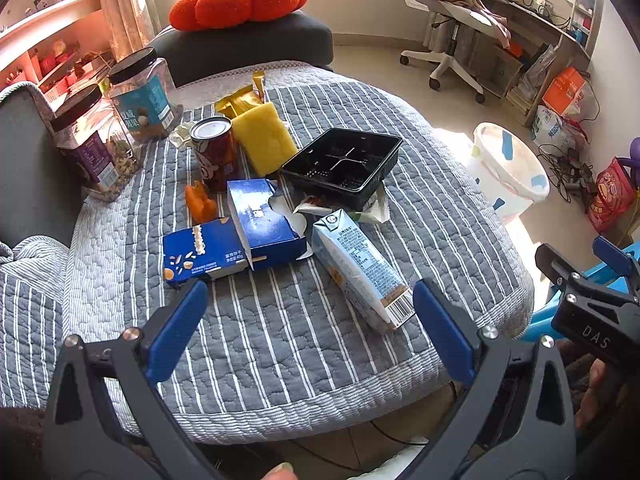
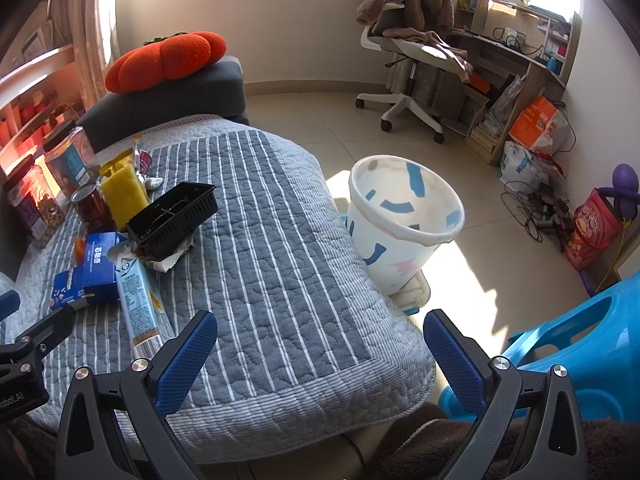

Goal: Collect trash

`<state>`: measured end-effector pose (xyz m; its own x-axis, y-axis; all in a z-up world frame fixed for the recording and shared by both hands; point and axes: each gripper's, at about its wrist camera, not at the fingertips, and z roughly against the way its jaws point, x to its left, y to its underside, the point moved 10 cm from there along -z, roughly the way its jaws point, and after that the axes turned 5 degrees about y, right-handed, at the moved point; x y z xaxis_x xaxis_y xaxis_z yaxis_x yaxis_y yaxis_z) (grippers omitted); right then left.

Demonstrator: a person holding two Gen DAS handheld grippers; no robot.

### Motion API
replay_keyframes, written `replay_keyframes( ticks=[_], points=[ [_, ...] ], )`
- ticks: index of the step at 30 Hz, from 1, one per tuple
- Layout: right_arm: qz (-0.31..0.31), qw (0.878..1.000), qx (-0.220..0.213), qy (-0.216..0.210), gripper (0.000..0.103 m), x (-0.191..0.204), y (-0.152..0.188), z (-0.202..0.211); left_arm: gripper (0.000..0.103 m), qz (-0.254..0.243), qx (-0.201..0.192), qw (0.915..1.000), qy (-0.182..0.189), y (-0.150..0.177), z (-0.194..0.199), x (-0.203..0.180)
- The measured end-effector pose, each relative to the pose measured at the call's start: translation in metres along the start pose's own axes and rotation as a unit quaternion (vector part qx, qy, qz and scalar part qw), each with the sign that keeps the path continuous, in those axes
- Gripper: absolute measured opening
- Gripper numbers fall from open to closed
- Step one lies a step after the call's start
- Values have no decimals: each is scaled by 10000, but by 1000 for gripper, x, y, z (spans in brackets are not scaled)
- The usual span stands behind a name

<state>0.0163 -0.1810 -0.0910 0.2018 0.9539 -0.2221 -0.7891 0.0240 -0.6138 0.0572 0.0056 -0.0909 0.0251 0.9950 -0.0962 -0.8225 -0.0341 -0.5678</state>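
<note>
Left wrist view: left tongs [image 1: 306,332] released and empty, poised over the near edge of the quilted cushion [image 1: 280,344], presumably to reach the milk carton [image 1: 362,268] lying just beyond, beside the blue boxes [image 1: 240,240] and black tray [image 1: 344,162]

Right wrist view: right tongs [image 2: 320,354] likewise released, aimed past the cushion's near right corner toward the waiting bin [image 2: 404,220] on the floor
</note>
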Motion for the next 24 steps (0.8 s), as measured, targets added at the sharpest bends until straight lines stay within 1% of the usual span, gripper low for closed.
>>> replay_keyframes(
  ticks=[13, 17, 24],
  points=[
    [-2, 10000, 0, 4, 103, 0, -1, 0, 102, 1, -7, 10000, -7, -1, 0, 0],
    [-6, 10000, 0, 5, 103, 1, -1, -1, 102, -41, -51, 9999, -85, -3, 1, 2],
    [-17, 10000, 11, 30, 103, -2, 0, -1, 102, 29, -121, 9998, -127, -8, 3, 9]
  ],
)
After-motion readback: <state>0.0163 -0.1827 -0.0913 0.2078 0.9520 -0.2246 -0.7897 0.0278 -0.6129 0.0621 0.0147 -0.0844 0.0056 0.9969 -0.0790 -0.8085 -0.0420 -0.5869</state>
